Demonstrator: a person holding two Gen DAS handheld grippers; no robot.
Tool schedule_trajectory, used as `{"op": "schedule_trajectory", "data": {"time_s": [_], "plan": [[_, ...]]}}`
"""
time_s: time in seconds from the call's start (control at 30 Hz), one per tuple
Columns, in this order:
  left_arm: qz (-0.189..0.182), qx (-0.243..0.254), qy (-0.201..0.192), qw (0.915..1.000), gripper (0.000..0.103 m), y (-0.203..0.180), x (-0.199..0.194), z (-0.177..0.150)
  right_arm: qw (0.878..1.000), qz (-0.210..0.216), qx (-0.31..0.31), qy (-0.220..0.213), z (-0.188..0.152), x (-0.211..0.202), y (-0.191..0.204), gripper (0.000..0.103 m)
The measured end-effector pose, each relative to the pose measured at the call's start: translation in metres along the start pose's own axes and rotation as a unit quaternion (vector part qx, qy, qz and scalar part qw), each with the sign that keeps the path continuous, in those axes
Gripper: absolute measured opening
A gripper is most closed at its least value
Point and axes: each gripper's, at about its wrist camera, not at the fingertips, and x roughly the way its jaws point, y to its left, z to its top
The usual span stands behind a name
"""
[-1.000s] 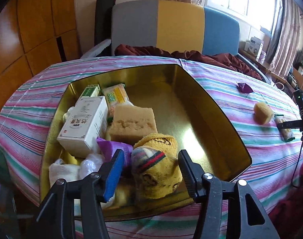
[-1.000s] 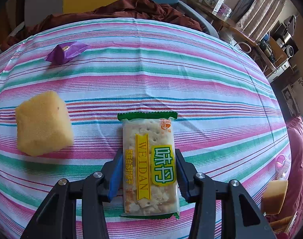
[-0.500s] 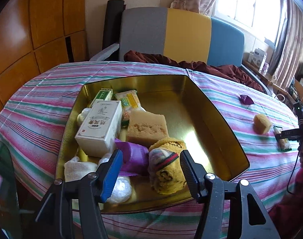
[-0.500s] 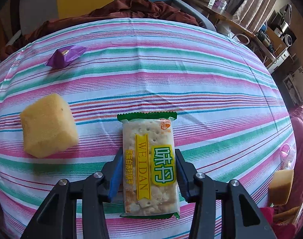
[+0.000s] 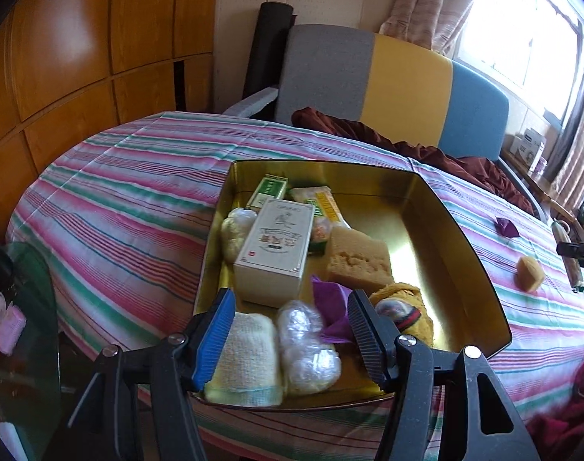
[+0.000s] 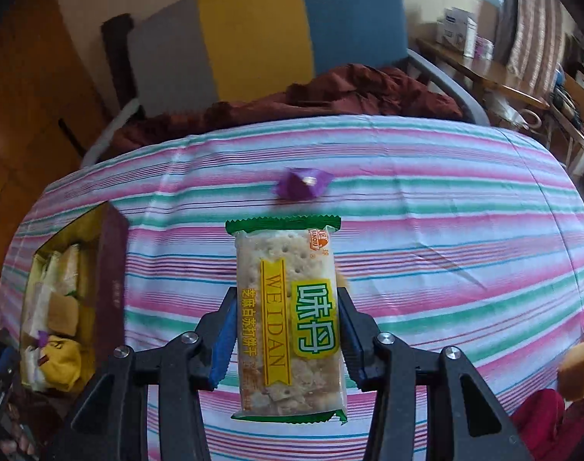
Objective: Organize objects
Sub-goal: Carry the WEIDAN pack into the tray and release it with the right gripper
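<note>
Striped cloth covers the tabletop [image 6: 445, 230]. The cracker packet [image 6: 288, 319] is pinched and held aloft by the right tool [image 6: 284, 334]; it should be lowered flat into the gold tin [image 5: 457, 230]. The left tool [image 5: 288, 330] is spread, empty.

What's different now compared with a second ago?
The right gripper, clamped on the cracker packet throughout, has lifted it off the striped cloth and swung left, so the gold tin now shows. The left gripper, open and empty, has drawn back from the yellow sock. The tin's contents, purple candy and yellow sponge stayed put.
</note>
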Motion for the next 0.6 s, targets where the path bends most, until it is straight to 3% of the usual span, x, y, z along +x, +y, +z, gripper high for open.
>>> {"op": "schedule_trajectory", "data": {"time_s": [0.17, 0.3, 0.43, 0.6], "plan": [[0.005, -0.008, -0.007, 0.9999, 0.066, 0.008, -0.004, 0.002, 0.993, 0.077, -0.089, 0.005, -0.007, 0.003, 0.098, 0.048], [0.006, -0.018, -0.008, 0.9998, 0.066, 0.016, -0.005, 0.002, 0.983, 0.111, -0.143, 0.031, -0.023, 0.018, 0.156, 0.048], [0.006, -0.029, -0.004, 0.9995, 0.067, 0.023, -0.004, 0.0, 0.976, 0.123, -0.173, 0.051, -0.037, 0.036, 0.191, 0.048], [0.001, -0.038, -0.003, 0.9993, 0.067, 0.028, -0.003, -0.002, 0.978, 0.091, -0.174, 0.072, -0.048, 0.06, 0.206, 0.048]]}}
